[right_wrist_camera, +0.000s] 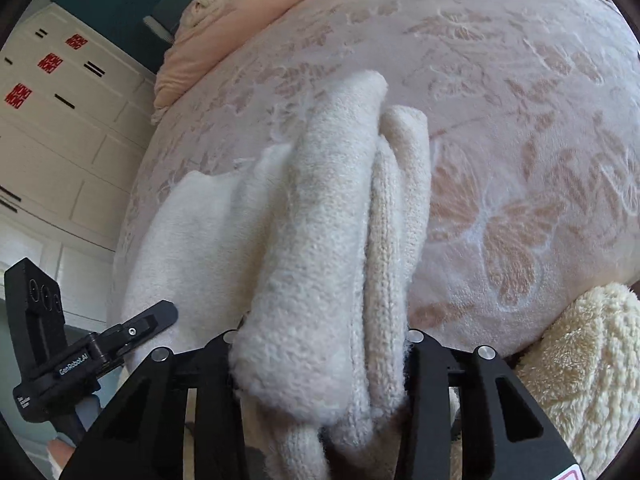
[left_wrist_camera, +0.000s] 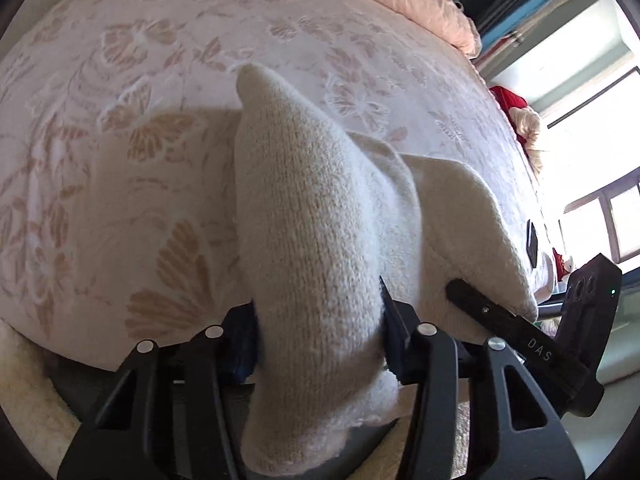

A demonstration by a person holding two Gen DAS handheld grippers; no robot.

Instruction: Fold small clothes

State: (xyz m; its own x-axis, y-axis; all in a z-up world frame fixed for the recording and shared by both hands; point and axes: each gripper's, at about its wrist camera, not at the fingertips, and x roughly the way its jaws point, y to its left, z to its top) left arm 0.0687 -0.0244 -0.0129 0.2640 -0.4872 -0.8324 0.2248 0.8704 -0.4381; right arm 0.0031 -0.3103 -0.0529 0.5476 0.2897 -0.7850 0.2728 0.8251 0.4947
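Cream knitted garment (left_wrist_camera: 320,248) gripped in both grippers above a bedspread.

A bunched fold of the garment is clamped by the left gripper (left_wrist_camera: 320,320), and another thick fold by the right gripper (right_wrist_camera: 324,352). The cloth is held between them over the pink flowered bedspread (left_wrist_camera: 140,80). A peach pillow (right_wrist_camera: 208,40) is seen at the far edge.

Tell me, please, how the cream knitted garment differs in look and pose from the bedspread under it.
The knitted garment is plain cream with a fuzzy, ribbed weave; the bedspread is pale pink with raised flowers and butterflies. The garment is bunched into upright folds, lifted at the near edge; the bedspread lies spread flat. The garment is gripped by both claws; the bedspread is not. Both are soft, pale fabrics.
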